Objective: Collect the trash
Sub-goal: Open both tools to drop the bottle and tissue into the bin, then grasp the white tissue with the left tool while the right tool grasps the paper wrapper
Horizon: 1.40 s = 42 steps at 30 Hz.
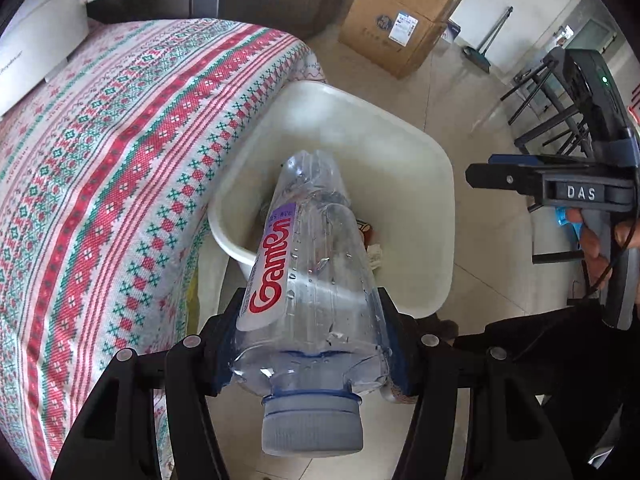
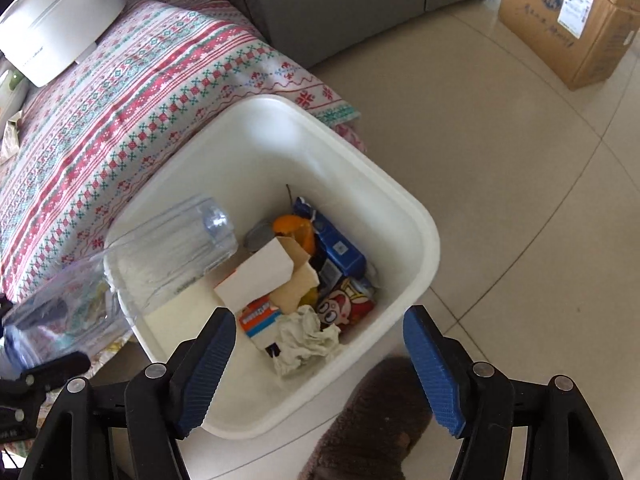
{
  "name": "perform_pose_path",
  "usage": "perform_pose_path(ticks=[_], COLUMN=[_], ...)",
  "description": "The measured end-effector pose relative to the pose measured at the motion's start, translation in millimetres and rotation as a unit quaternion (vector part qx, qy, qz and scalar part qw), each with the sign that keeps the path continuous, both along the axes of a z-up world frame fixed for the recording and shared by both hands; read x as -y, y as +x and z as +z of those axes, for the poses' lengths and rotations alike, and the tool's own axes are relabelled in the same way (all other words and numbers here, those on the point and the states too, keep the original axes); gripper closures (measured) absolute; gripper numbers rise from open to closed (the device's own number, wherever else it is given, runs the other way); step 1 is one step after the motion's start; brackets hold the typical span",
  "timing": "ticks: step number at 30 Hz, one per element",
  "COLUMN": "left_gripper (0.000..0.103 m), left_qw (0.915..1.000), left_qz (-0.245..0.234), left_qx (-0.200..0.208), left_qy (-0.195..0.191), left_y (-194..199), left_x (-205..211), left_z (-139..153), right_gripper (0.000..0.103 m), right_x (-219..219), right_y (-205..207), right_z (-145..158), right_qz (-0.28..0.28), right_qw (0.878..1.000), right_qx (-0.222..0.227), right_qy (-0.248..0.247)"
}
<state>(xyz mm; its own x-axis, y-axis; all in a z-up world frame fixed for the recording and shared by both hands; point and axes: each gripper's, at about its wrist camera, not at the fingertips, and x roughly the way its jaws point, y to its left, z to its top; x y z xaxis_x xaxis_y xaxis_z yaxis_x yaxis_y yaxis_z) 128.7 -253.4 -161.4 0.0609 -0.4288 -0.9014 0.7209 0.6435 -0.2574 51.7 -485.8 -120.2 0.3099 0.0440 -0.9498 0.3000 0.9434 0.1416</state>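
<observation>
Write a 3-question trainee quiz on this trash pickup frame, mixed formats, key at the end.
1. True or false: the left hand-held gripper is clamped on a clear plastic bottle.
2. Multiple choice: where does the bottle's far end point? A) at the cardboard box B) into the white bin C) at the patterned tablecloth
3. Short answer: what is between the pads of the right hand-held gripper?

Key:
1. True. The pads press on both sides of the bottle near its capped neck.
2. B. In the right wrist view the base hangs over the bin's rim, above the trash inside.
3. Nothing. Its jaws stand open above the bin.
</observation>
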Motion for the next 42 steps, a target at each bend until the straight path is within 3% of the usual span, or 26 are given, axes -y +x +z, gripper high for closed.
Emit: perform_pose_path(ticks=[4, 6, 7, 13, 26, 42], left_gripper=[0.039, 0.026, 0.014, 0.002, 0.0, 0.0], left_qw=[0.9999, 0.9992, 0.9985, 0.9967, 0.9864, 0.9513], left_qz=[0.0, 0.003, 0.007, 0.044, 0.134, 0.282], left_qx=[0.011, 0.037, 0.05, 0.068, 0.095, 0.123], left_qy=[0.0, 0.017, 0.021, -0.006, 0.001, 0.012], left_y=[2, 1, 1, 6, 13, 32], left_x=[15, 20, 20, -3, -99, -252], left_z=[-6, -7, -5, 18, 53, 75], right_gripper=[0.029, 0.028, 0.028, 0.024, 0.022, 0.019], right_x=[3, 5, 5, 2, -41, -156], right_y=[-5, -7, -8, -5, 16, 72], right_z=[0, 2, 3, 7, 20, 52], right_qz=[0.001, 0.001, 0.001, 0.007, 0.044, 0.128], right_qw=[1.0, 1.0, 1.0, 1.0, 0.998, 0.989], right_qx=[0.001, 0.002, 0.003, 0.009, 0.019, 0.059], right_qy=[0.001, -0.002, -0.004, -0.009, -0.027, -0.035])
